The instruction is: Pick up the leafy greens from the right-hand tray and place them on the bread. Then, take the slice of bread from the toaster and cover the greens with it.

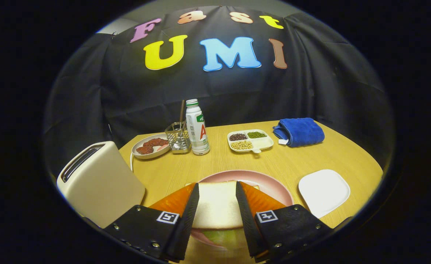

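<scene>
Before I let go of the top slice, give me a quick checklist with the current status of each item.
1. Bread between the fingers of the gripper: ok.
2. Both fingers pressing on it: cannot tell.
3. Greens under the bread: ok, a green edge shows beneath it.
4. Bread over the pink plate: ok.
5. Bread resting on the stack: cannot tell.
6. White tray has no greens left: ok.
</scene>
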Action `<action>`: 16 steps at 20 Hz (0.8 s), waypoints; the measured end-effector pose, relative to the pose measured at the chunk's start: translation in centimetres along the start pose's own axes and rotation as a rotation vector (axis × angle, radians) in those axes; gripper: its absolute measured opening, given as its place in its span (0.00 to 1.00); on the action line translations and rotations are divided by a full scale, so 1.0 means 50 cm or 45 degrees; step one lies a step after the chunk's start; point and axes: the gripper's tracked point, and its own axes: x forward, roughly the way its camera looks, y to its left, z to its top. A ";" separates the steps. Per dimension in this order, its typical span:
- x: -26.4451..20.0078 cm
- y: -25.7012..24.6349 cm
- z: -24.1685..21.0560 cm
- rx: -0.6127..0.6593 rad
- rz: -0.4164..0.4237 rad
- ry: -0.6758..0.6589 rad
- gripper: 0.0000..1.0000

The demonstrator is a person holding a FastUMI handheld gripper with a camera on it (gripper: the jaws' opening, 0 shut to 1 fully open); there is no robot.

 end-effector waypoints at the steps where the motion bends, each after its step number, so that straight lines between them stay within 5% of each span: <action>1: -0.003 -0.011 0.009 -0.002 -0.002 -0.012 0.62; 16: -0.079 -0.252 0.265 -0.082 -0.019 -0.289 0.62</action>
